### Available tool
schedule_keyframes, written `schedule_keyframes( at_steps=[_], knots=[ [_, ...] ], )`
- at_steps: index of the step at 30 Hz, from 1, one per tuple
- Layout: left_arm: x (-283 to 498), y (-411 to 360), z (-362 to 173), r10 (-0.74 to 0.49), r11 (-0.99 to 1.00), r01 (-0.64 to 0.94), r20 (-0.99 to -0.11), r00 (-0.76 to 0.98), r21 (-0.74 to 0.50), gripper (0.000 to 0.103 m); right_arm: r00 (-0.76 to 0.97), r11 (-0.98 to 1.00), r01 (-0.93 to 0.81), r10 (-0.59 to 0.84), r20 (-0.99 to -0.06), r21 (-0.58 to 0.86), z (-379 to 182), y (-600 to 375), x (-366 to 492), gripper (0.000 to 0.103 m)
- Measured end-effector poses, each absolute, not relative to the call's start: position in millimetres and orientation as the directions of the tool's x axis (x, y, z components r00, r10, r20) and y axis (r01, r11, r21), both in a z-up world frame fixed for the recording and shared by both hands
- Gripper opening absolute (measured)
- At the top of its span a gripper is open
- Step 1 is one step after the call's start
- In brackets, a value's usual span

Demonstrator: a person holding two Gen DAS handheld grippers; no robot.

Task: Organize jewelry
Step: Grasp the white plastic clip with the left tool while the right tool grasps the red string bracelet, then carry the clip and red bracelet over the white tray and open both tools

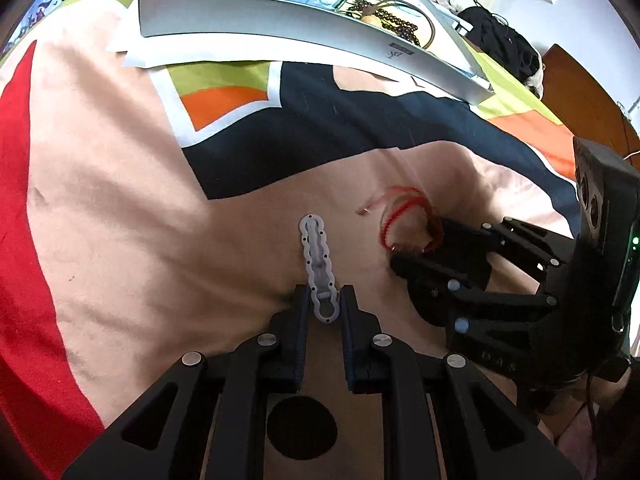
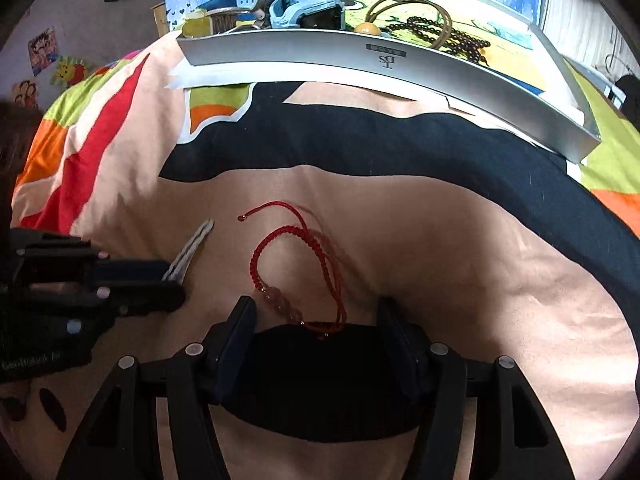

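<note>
A grey wavy hair clip (image 1: 318,258) lies on the peach bedspread, its near end between the fingers of my left gripper (image 1: 325,302), which is shut on it. It also shows in the right wrist view (image 2: 188,250), with the left gripper (image 2: 168,280) at the left. A red braided bracelet (image 2: 298,264) with pale beads lies in front of my right gripper (image 2: 316,312), which is open around its near end. The bracelet (image 1: 404,216) and right gripper (image 1: 404,260) show at the right of the left wrist view.
A silver tray (image 2: 400,68) sits at the far side of the bed, holding dark bead strands (image 2: 444,36), a brown cord loop, a blue watch (image 2: 304,8) and other pieces. The tray (image 1: 280,28) is ahead of the left gripper too. A wooden cabinet (image 1: 588,92) stands far right.
</note>
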State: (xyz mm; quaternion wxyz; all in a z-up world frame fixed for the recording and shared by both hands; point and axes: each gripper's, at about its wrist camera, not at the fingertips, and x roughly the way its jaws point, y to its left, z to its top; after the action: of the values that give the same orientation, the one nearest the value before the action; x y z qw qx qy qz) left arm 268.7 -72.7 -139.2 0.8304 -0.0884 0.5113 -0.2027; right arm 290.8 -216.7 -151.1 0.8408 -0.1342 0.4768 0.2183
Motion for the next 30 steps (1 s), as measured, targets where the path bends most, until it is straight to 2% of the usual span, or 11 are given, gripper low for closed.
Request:
schedule_keyframes(
  at_steps=[2, 3, 4, 6, 8, 14, 19, 30],
  knots=[
    [267, -70, -138, -0.428, 0.902, 0.244, -0.813, 0.395, -0.356, 0.012, 0.464, 0.870, -0.491, 0.221, -0.858, -0.041, -152, -216, 290, 0.047],
    [267, -70, -137, -0.429, 0.902, 0.243, -0.812, 0.396, -0.358, 0.012, 0.468, 0.874, -0.485, 0.219, -0.856, -0.042, -152, -216, 290, 0.038],
    [267, -70, -137, -0.430, 0.901, 0.241, -0.811, 0.396, -0.359, 0.012, 0.469, 0.876, -0.481, 0.221, -0.855, -0.038, -152, -217, 291, 0.034],
    [267, -67, -136, -0.430, 0.902, 0.237, -0.810, 0.399, -0.362, 0.012, 0.465, 0.882, -0.471, 0.228, -0.856, -0.021, -152, -220, 292, 0.019],
    [268, -67, -134, -0.429, 0.902, 0.236, -0.807, 0.406, -0.361, 0.012, 0.447, 0.885, -0.466, 0.250, -0.859, 0.016, -152, -225, 294, 0.008],
    [265, -64, -126, -0.422, 0.907, 0.224, -0.787, 0.451, -0.357, 0.012, 0.400, 0.904, -0.370, 0.364, -0.841, 0.215, -147, -252, 303, 0.008],
    [257, -60, -107, -0.419, 0.908, 0.233, -0.734, 0.535, -0.348, 0.012, 0.443, 0.895, -0.359, 0.412, -0.796, 0.264, -124, -258, 293, 0.008],
    [250, -64, -57, -0.423, 0.904, 0.269, -0.615, 0.665, -0.331, 0.012, 0.616, 0.873, -0.358, 0.488, -0.618, 0.332, -54, -258, 278, 0.008]
  ],
)
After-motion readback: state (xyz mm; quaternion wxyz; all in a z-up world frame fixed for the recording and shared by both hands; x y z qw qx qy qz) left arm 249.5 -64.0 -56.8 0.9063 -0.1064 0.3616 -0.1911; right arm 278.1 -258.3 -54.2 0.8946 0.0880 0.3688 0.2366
